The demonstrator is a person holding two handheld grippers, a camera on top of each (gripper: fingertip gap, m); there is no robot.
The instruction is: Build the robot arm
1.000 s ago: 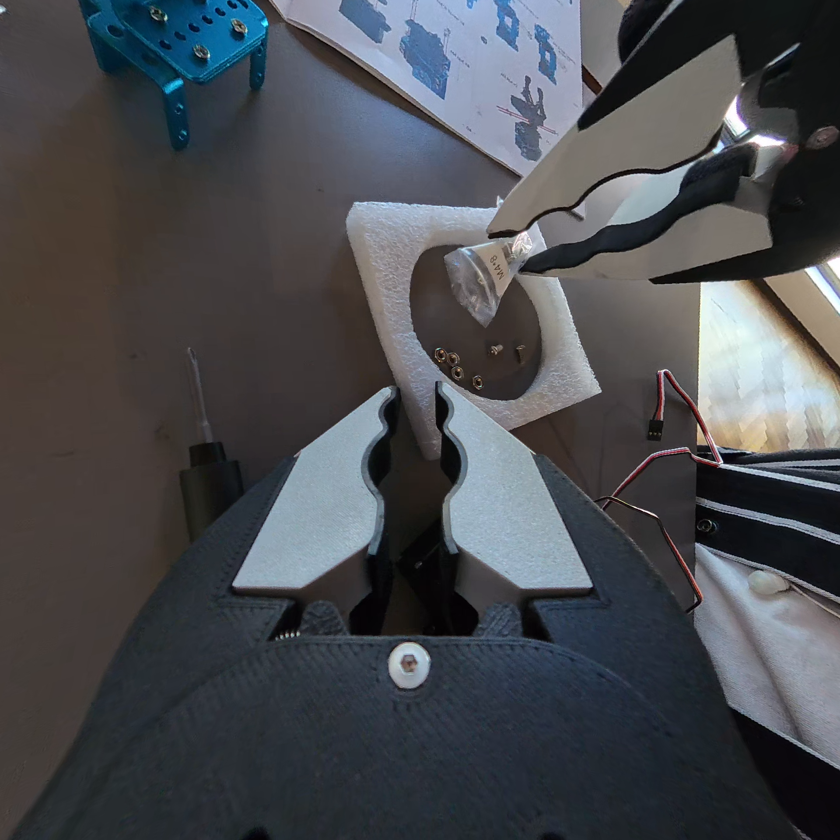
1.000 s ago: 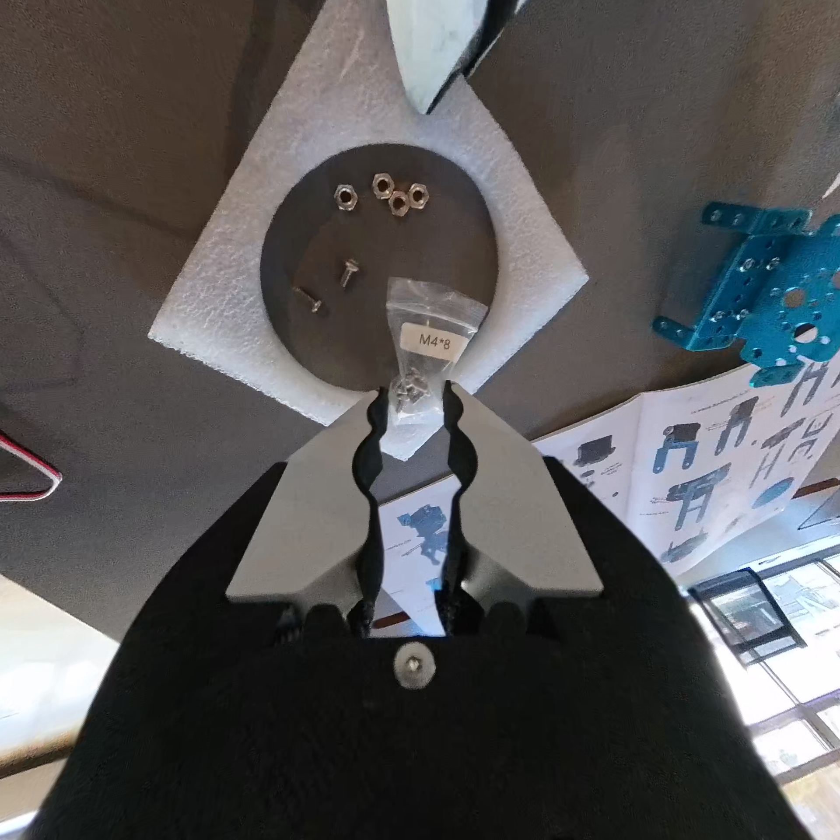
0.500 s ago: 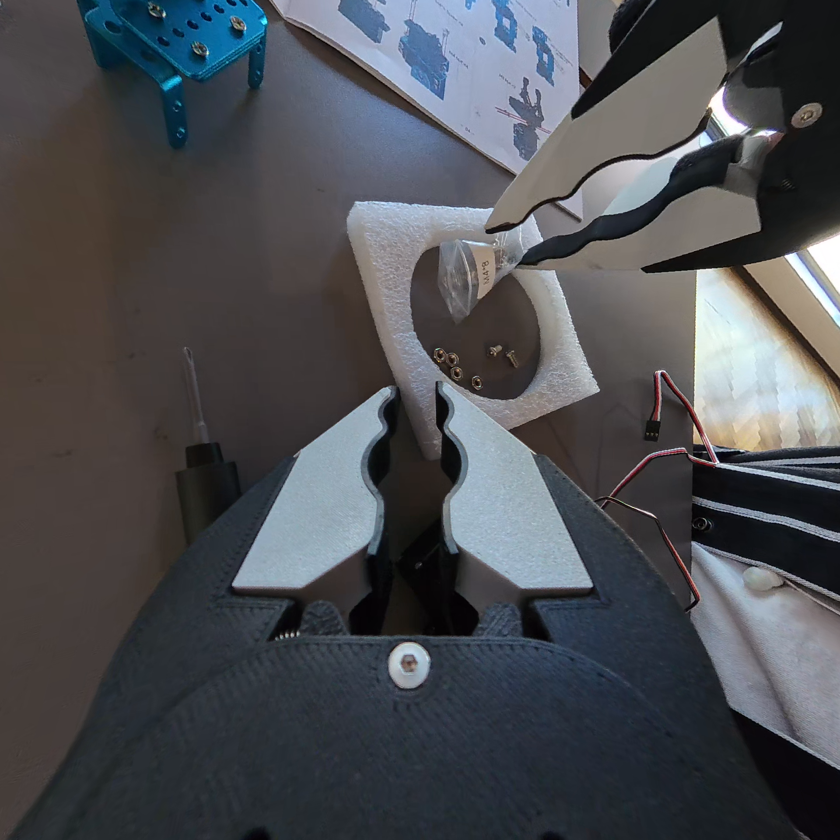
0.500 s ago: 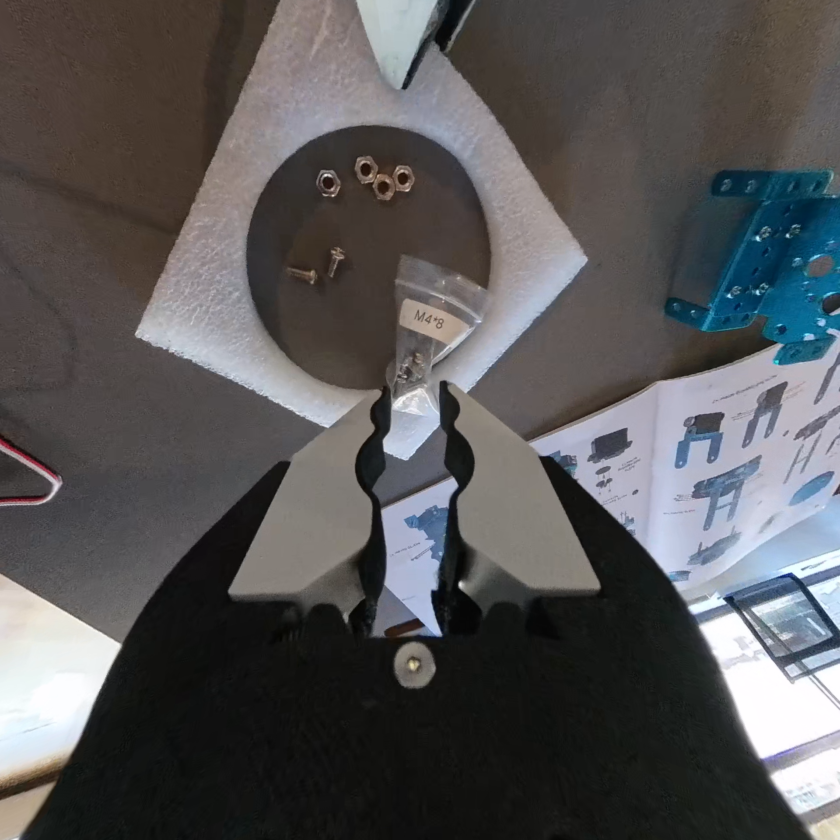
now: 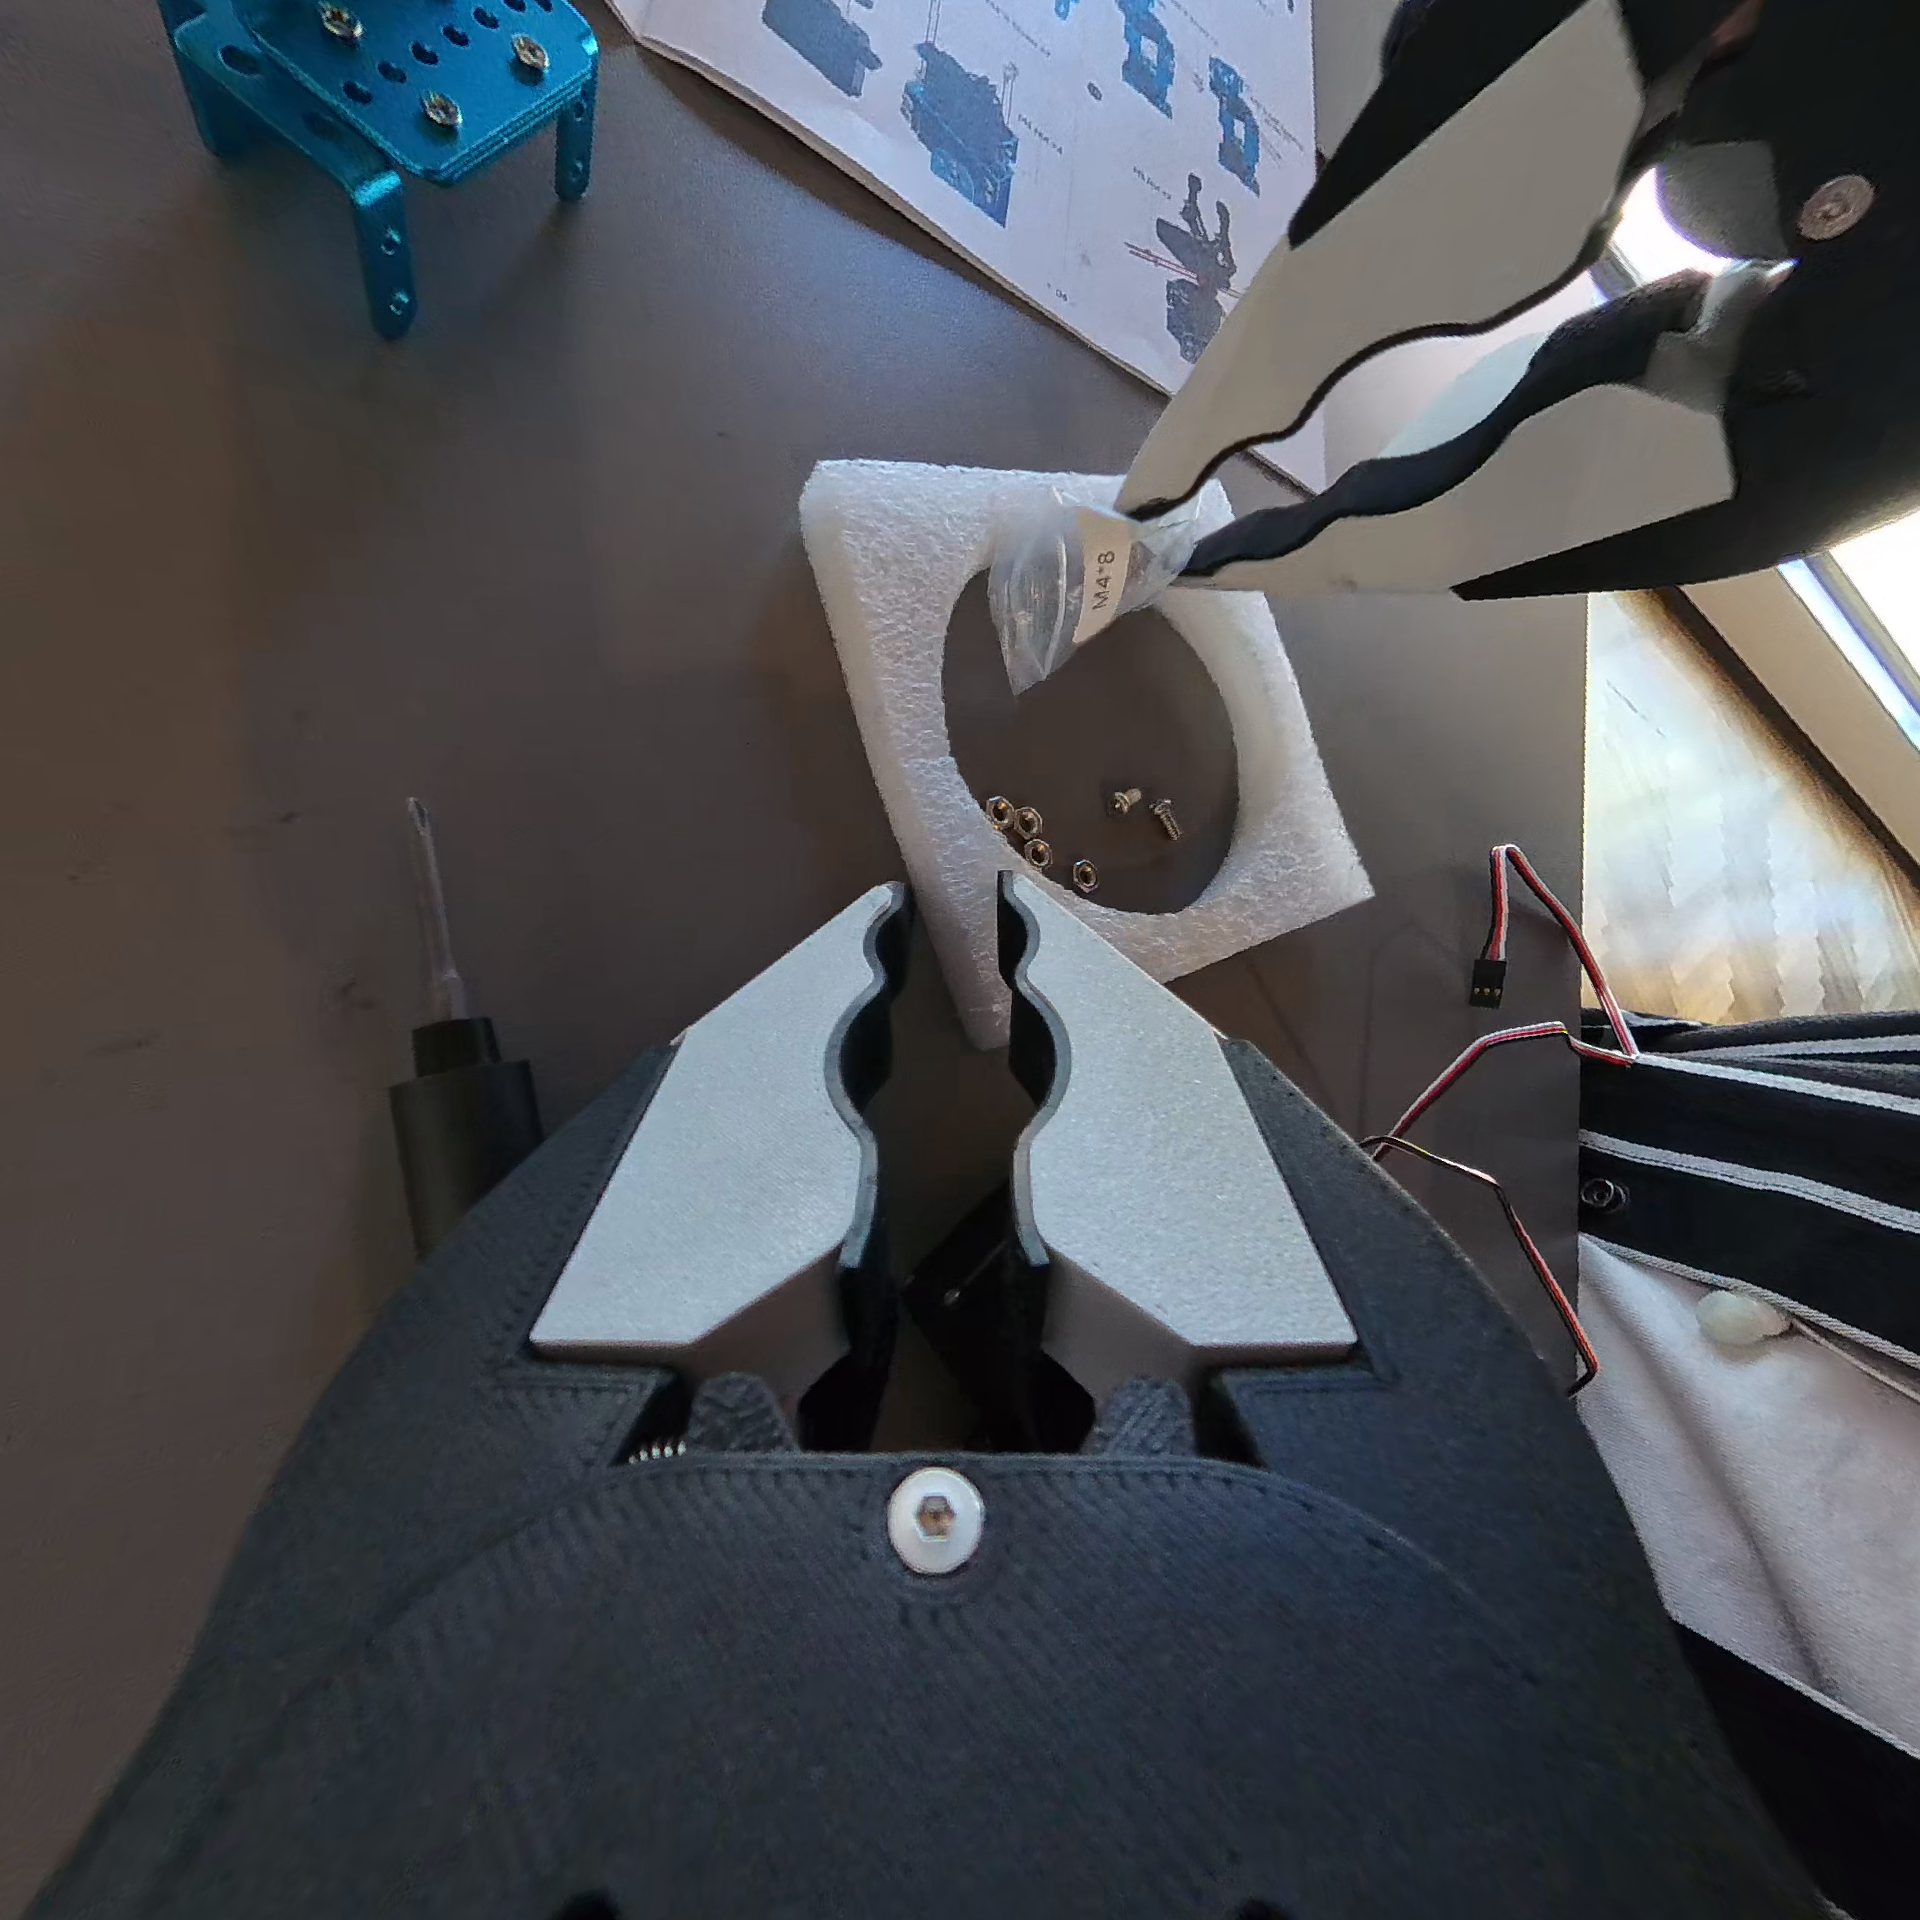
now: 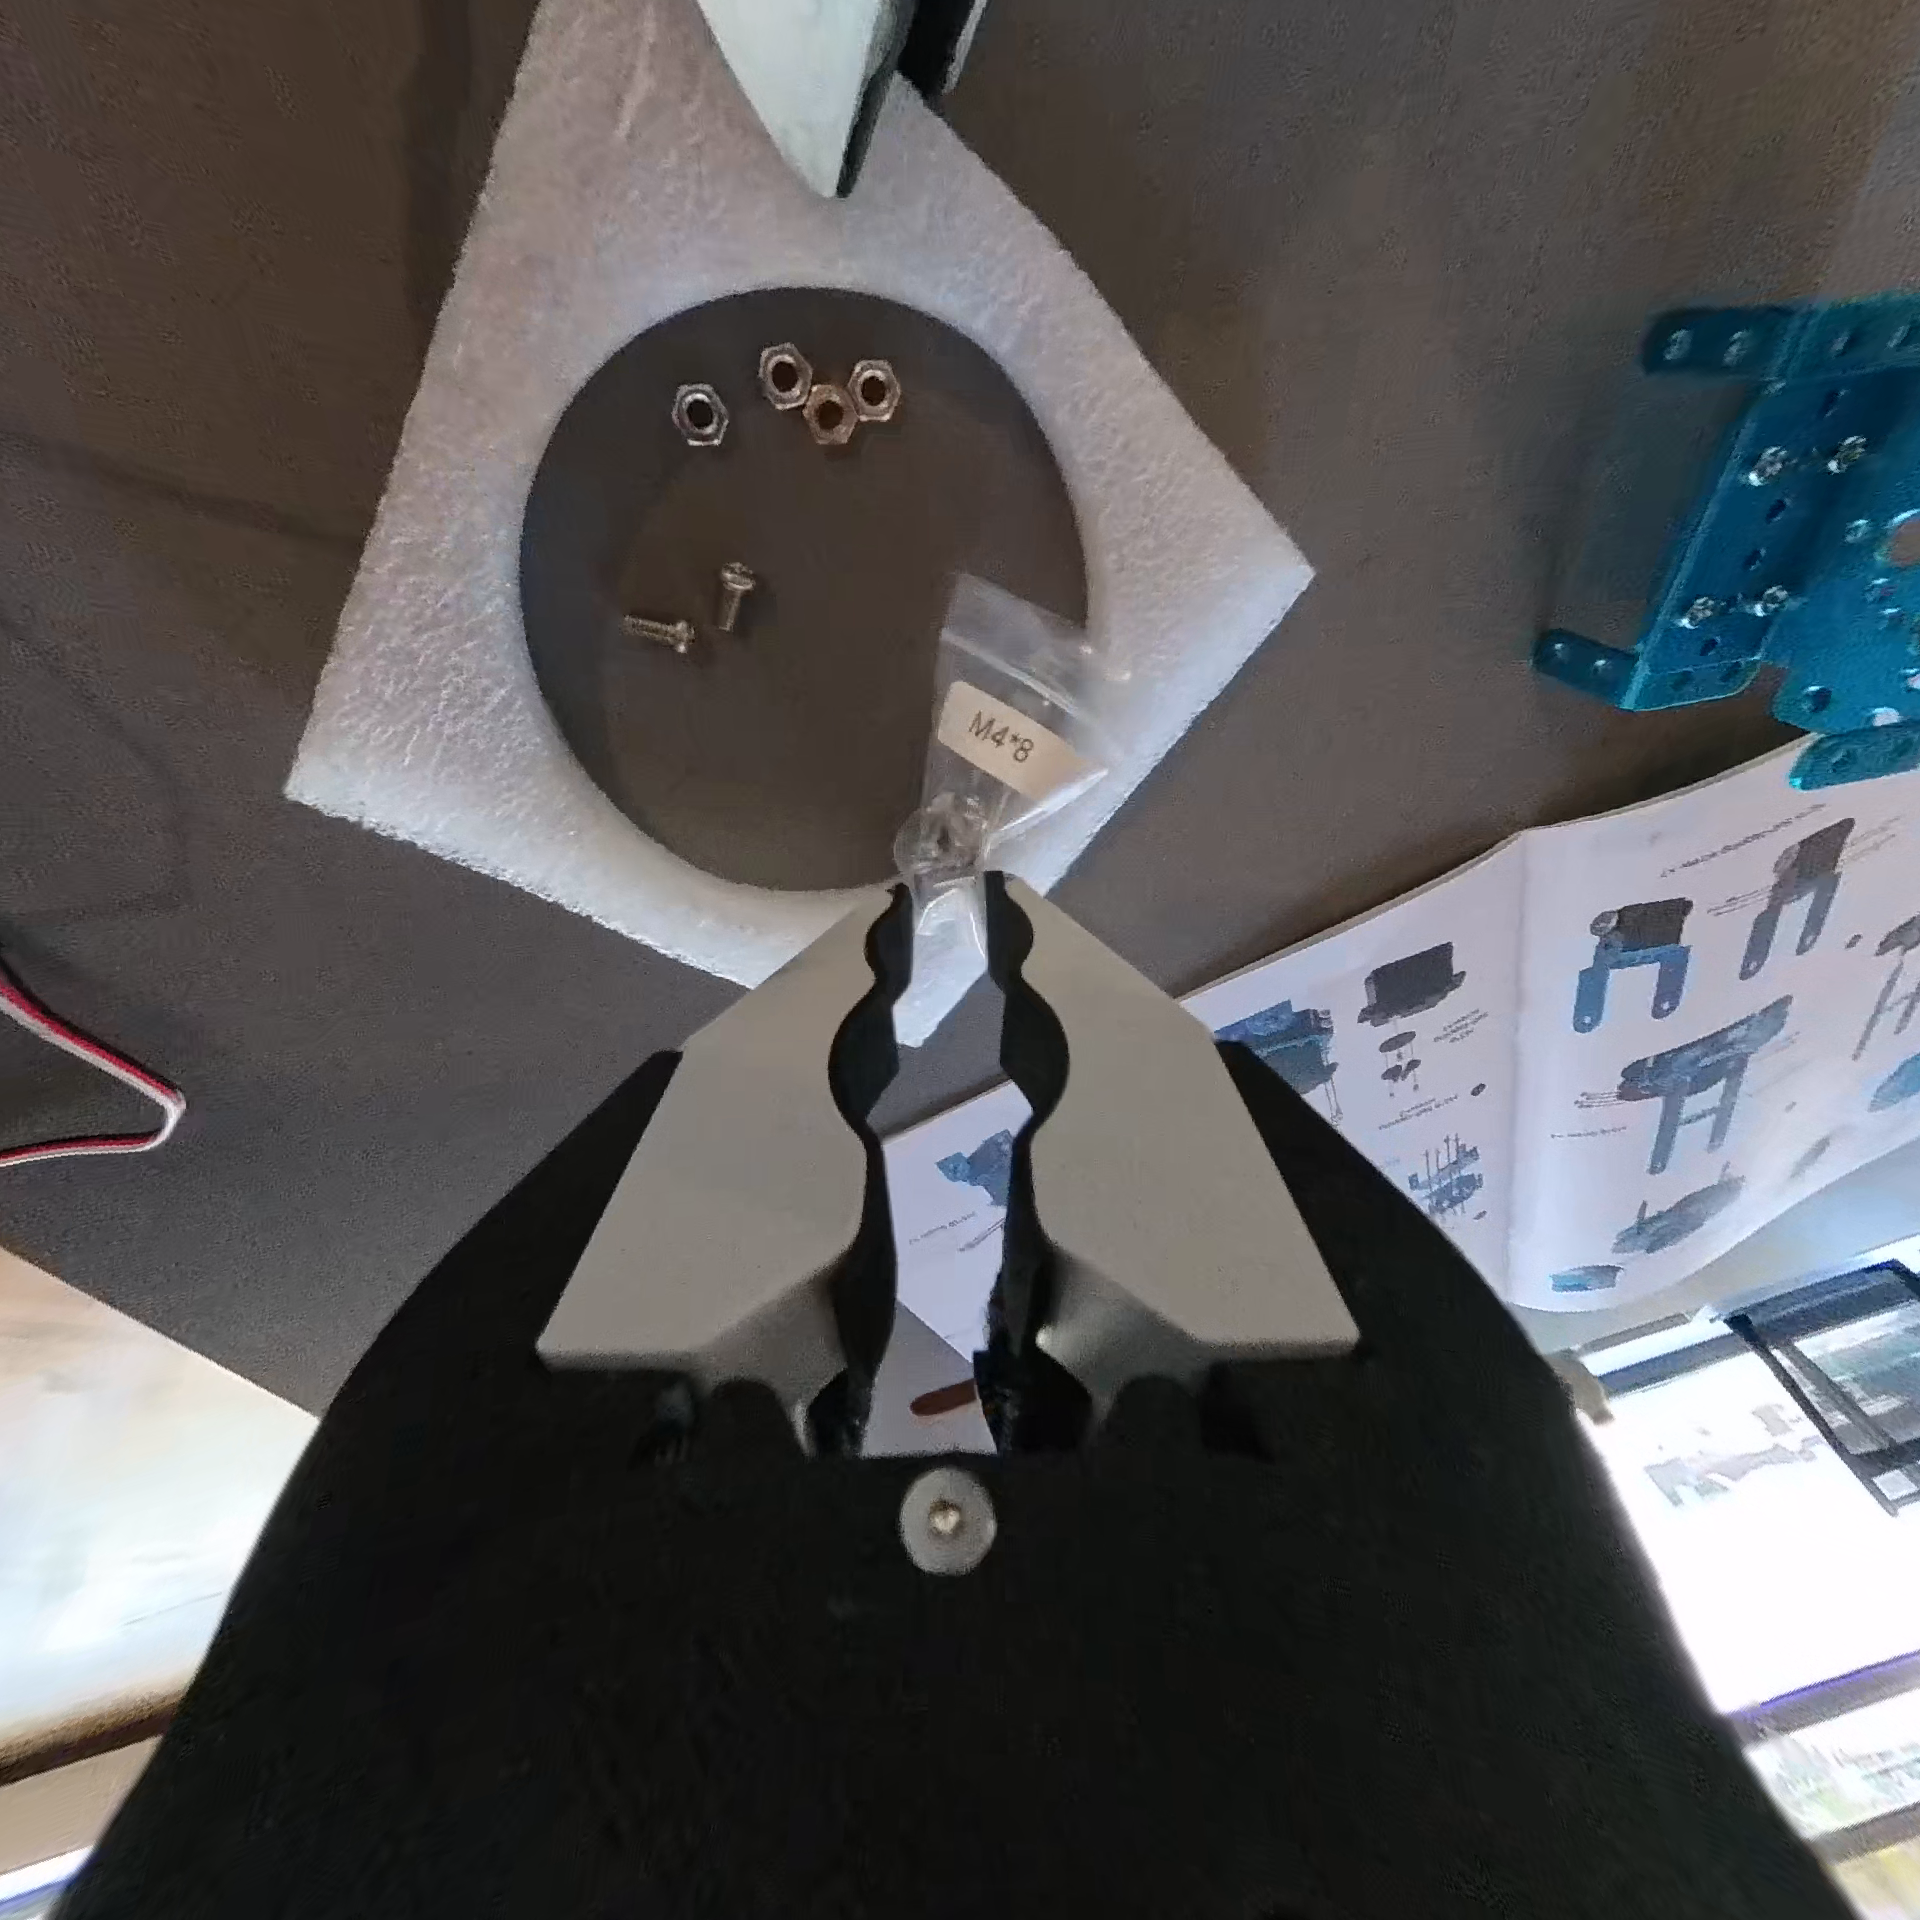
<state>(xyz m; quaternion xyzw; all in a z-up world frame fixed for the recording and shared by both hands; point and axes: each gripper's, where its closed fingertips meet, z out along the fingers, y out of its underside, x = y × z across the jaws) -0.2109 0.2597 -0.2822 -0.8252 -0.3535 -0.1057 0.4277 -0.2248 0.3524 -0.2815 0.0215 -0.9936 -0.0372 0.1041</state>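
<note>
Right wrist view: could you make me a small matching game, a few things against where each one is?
Things:
1. small plastic bag
2. four nuts
3. blue metal bracket
4. left tongs

Places:
A. beside the paper sheet
B. over a corner of the white foam frame
C. pinched by the right tongs
D. inside the frame's round hole

Pairs: 1-C, 2-D, 3-A, 4-B

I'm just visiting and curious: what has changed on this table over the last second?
The right gripper, still pinching the small clear bag, has swung it from over the foam ring's hole toward the foam ring edge. One of two loose screws has turned. The left gripper, nuts and blue bracket stayed put.
</note>
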